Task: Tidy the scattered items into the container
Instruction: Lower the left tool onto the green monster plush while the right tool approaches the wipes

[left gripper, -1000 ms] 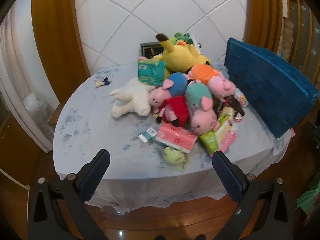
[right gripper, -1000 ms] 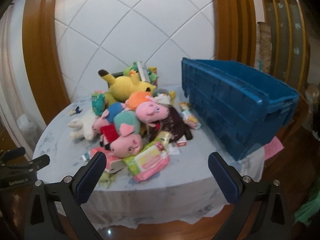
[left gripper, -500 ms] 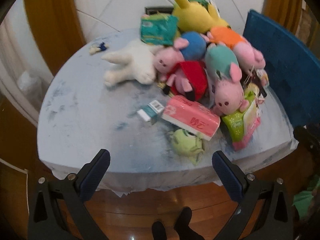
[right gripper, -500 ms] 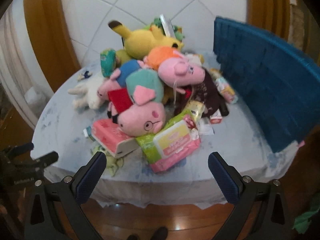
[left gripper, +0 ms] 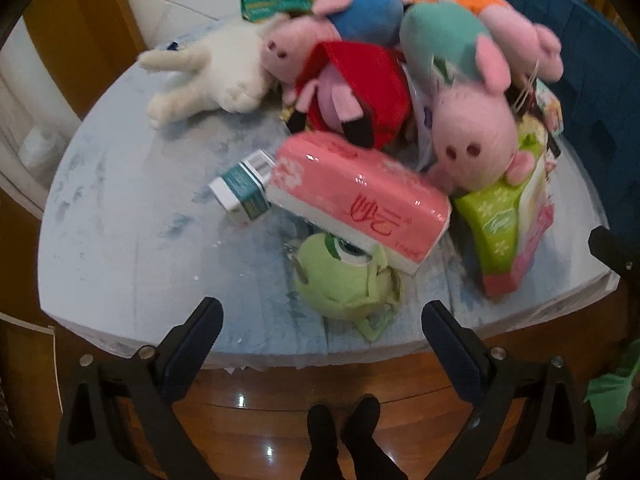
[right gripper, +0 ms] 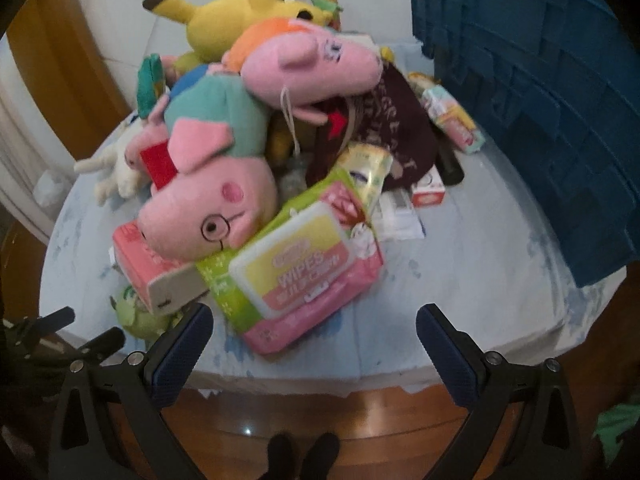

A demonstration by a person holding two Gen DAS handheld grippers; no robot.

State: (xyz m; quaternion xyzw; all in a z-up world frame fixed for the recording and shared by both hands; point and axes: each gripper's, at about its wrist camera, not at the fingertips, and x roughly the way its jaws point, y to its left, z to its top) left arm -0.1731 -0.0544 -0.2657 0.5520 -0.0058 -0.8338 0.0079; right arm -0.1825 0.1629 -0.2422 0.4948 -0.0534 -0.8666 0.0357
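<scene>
Blue, ribbed plastic fills the table's (right gripper: pixel 480 280) right edge: the crate (right gripper: pixel 540 100) stands there with only its outer wall in view, so what it holds cannot be seen. The rest lies heaped from the table's middle to its back edge. A pink tissue pack (left gripper: pixel 360 196) rests tilted on a small box (left gripper: pixel 244 188) and on the green one-eyed plush (left gripper: pixel 344 276) near the front edge. A pig plush with glasses (right gripper: pixel 208 208) lies on that pack and on the wipes pack (right gripper: pixel 296 268) (two packs stacked, it seems). Behind are more pig plushes, a white plush (left gripper: pixel 216 72) at the left and a yellow plush (right gripper: pixel 240 12) at the back.

Both tools hover off the front edge, above the floor. The left gripper (left gripper: pixel 322 336) has its fingers spread wide and empty, lined up with the green plush, probably because it lies nearest. The right gripper (right gripper: pixel 314 336) is likewise released and empty, facing the wipes pack.
</scene>
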